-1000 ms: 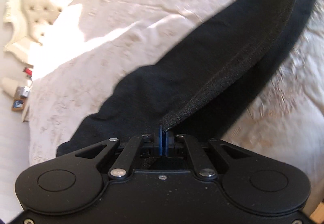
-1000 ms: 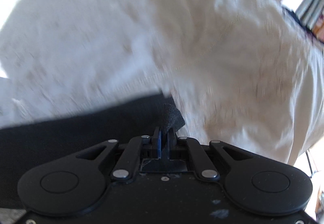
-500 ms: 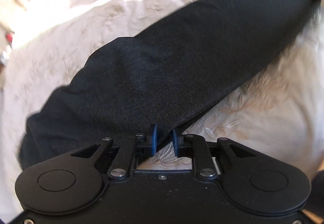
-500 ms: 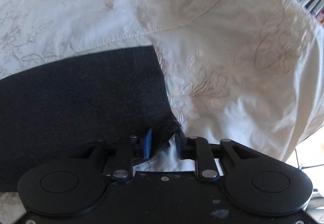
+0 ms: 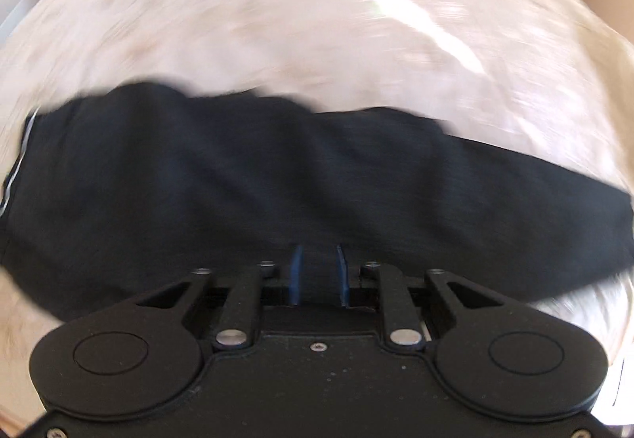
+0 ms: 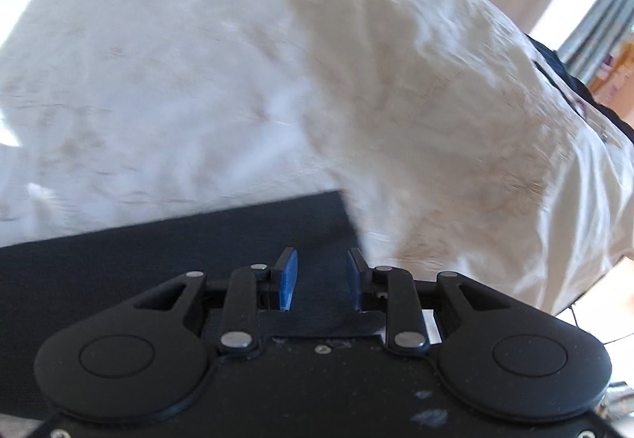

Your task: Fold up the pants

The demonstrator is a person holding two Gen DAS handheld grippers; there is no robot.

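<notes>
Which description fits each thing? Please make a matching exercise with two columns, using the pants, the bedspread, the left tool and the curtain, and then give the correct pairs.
Things:
1. pants
2. bedspread
3. left tool
4. curtain

Descriptions:
A. blue pads apart, nothing pinched between them
B. at the right edge of the right wrist view
C. black, lying flat in a long band
D. cream, embroidered, under the cloth

Pairs: 1-C, 2-D, 3-A, 4-B
</notes>
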